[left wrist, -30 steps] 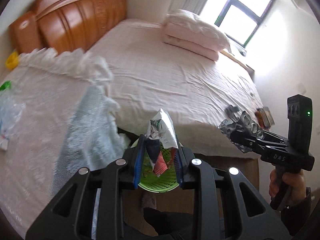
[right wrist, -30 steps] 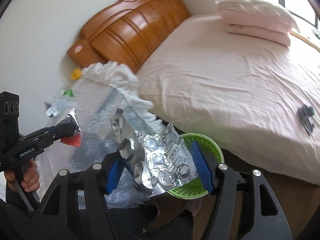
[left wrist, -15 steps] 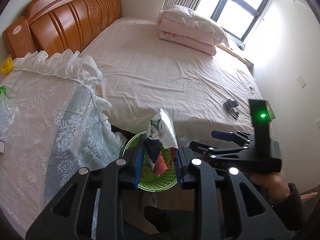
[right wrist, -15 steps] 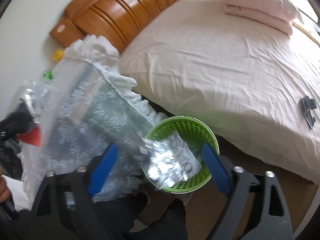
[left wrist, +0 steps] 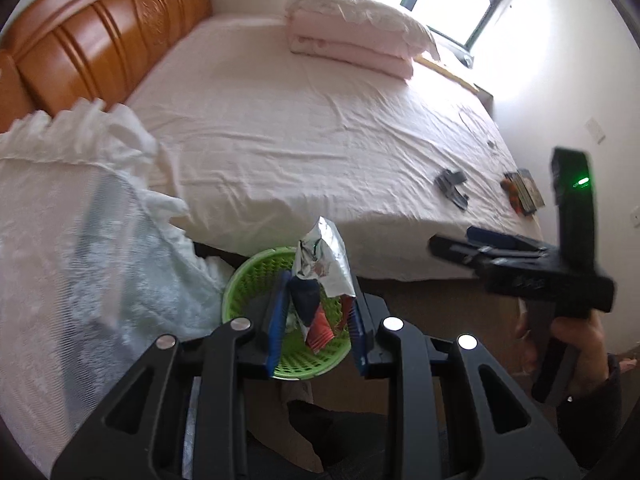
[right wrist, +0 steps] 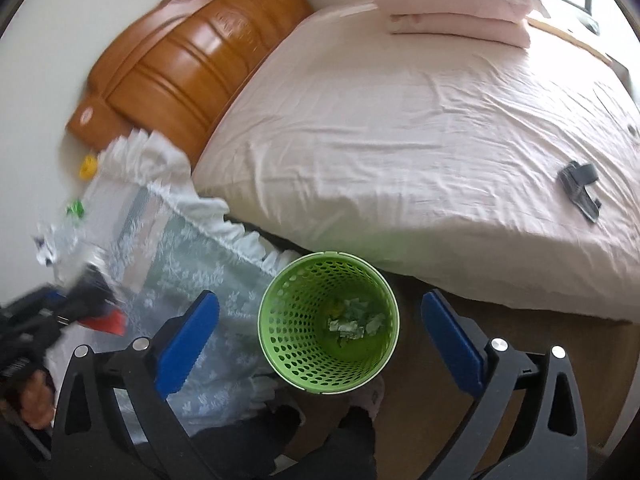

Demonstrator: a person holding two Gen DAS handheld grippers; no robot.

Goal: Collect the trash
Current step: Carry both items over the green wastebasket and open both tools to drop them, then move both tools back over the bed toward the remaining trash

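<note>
Pinching foil wrapper (left wrist: 320,276), left claw (left wrist: 316,316) over green basket (right wrist: 280,344); right claw (right wrist: 320,324) just opened wide, empty.

Right gripper (right wrist: 320,320), blue pads spread wide after just opening, nothing between them, above green perforated basket (right wrist: 280,320) holding crumpled foil scraps (right wrist: 348,326) on its bottom, beside lace-covered table (right wrist: 192,280) and pink-sheeted bed (right wrist: 400,140); left gripper (right wrist: 86,304) blurred at left edge, clamping something red.

My left tool (left wrist: 316,320) pinching crinkled shiny foil wrapper (left wrist: 326,258), perforated glossy green plastic basket (right wrist: 280,320), polished carved wooden headboard (right wrist: 188,68), wrinkled matt pink bedsheet (right wrist: 400,128)
</note>
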